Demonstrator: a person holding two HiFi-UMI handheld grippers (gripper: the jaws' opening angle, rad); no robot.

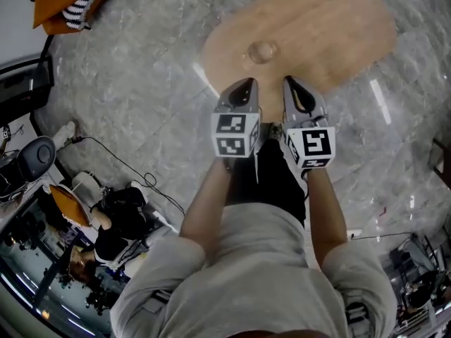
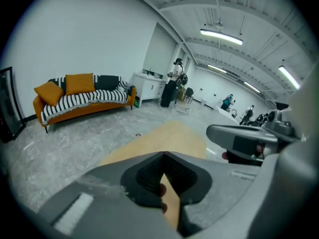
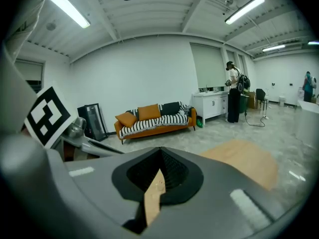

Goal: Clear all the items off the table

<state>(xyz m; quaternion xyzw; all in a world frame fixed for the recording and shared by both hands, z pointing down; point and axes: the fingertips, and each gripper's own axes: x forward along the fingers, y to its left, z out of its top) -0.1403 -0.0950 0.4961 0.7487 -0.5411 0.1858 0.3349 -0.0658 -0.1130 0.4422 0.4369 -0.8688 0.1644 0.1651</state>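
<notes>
- The left gripper (image 1: 243, 84) and the right gripper (image 1: 292, 83) were held side by side, close together, over the near edge of a pale wooden oval table (image 1: 324, 27).
- In the left gripper view the left gripper (image 2: 163, 154) had its jaws brought together at the tips. Only a thin wedge of the tabletop (image 2: 172, 136) showed in the gap behind them, and nothing was gripped.
- In the right gripper view the right gripper (image 3: 160, 149) was likewise closed tip to tip and empty, with a sliver of wood showing through the slot. The table (image 3: 246, 159) lay ahead and to the right.
- A small round tan bowl-like object (image 1: 262, 51) sat on the table's near left part, just beyond the left gripper's tips and apart from both tools. What it was exactly could not be told.
- The table stood on a grey marbled floor (image 1: 141, 97).
- An orange sofa with a black-and-white striped throw (image 2: 84, 99) stood far off to the left against a white wall.
- A person (image 3: 233, 91) stood at a white cabinet (image 3: 212, 106) at the far right.
</notes>
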